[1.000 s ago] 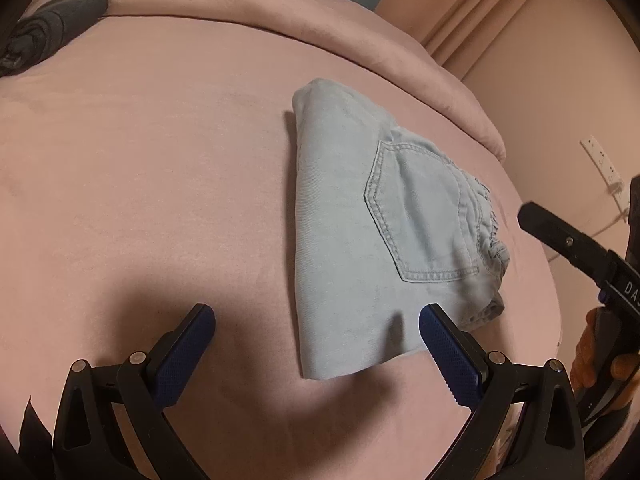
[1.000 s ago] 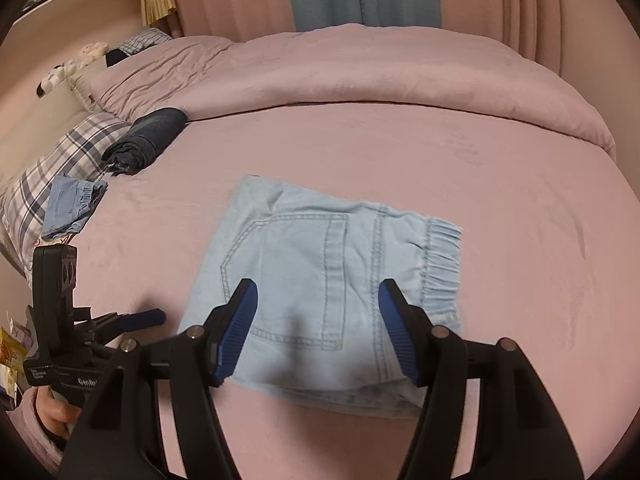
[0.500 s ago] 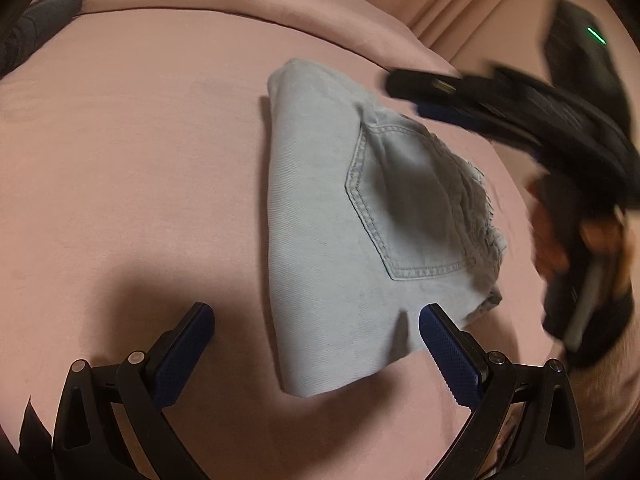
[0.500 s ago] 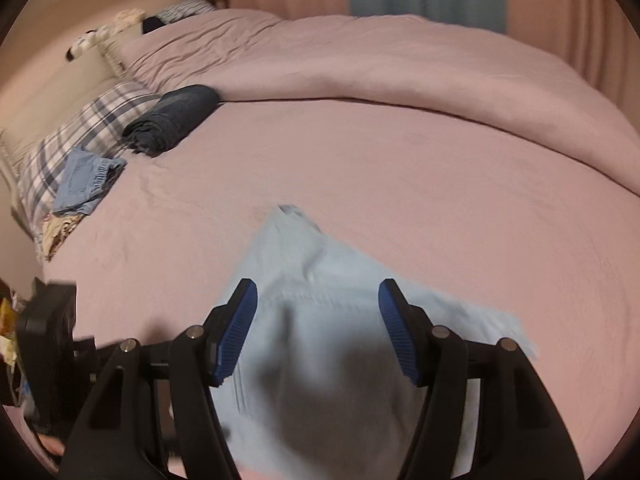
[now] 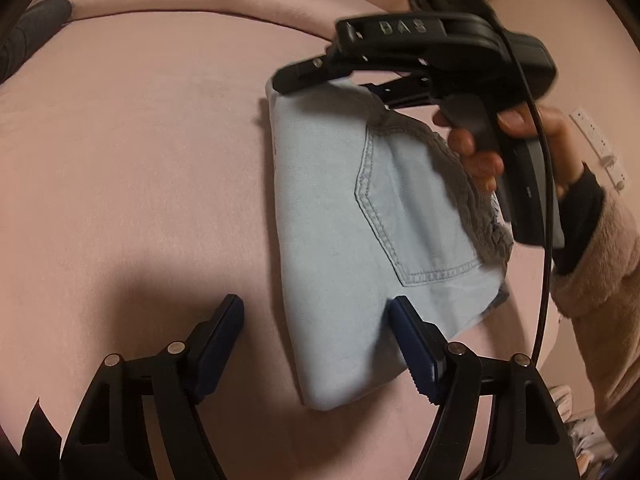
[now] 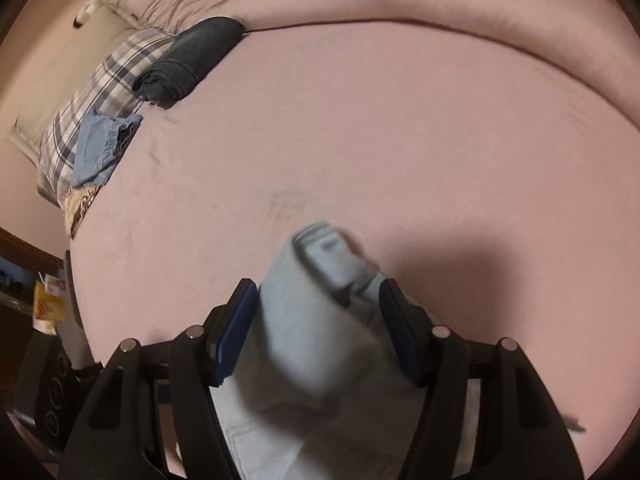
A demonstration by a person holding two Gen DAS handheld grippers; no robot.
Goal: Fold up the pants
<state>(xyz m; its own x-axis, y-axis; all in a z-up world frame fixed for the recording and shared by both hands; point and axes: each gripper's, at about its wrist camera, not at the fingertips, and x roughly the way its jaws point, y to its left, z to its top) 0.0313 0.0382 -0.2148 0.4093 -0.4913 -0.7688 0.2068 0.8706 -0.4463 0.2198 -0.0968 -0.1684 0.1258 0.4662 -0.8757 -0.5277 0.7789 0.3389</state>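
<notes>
Since a moment ago, the right gripper [image 6: 318,330] has swung over the far corner of the folded pants [image 5: 360,240] on the pink bed [image 5: 140,160]; its jaws stand apart around cloth. The left gripper [image 5: 316,334] jaws have just been closing, straddling the near edge, not yet pinching. Grab all layers together.

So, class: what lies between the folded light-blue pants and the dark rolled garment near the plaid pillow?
Only bare pink bedcover separates the pants from the dark rolled garment, seen in the right wrist view.
</notes>
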